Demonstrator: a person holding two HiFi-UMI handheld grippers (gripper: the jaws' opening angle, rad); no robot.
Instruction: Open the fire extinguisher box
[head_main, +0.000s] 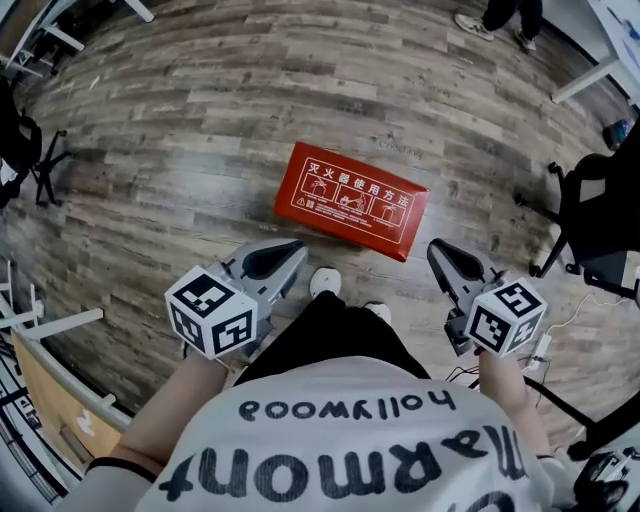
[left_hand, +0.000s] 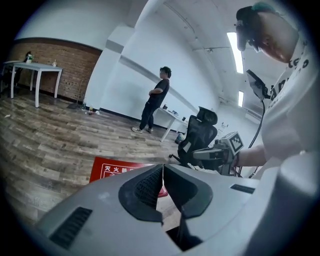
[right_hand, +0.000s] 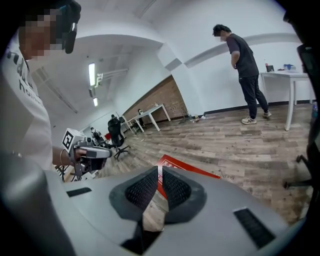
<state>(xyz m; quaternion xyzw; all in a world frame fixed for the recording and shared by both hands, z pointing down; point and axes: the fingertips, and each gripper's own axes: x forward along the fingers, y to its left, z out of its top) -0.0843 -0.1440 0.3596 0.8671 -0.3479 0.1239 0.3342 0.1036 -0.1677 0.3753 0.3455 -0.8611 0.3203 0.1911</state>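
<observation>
The red fire extinguisher box (head_main: 350, 200) lies flat and closed on the wood floor, its white-printed face up, just ahead of the person's shoes (head_main: 325, 282). My left gripper (head_main: 297, 246) hovers near its front left side, shut and empty. My right gripper (head_main: 434, 246) hovers off its right corner, also shut and empty. Neither touches the box. In the left gripper view the box (left_hand: 112, 169) shows beyond the closed jaws (left_hand: 162, 168), with the right gripper (left_hand: 220, 152) across from it. The right gripper view has the box (right_hand: 192, 170) past its closed jaws (right_hand: 160, 170).
A black office chair (head_main: 600, 220) stands to the right of the box, another dark chair base (head_main: 20, 140) at far left. A second person (right_hand: 245, 70) stands by a white table (right_hand: 290, 80) at the back. Cables lie on the floor at lower right.
</observation>
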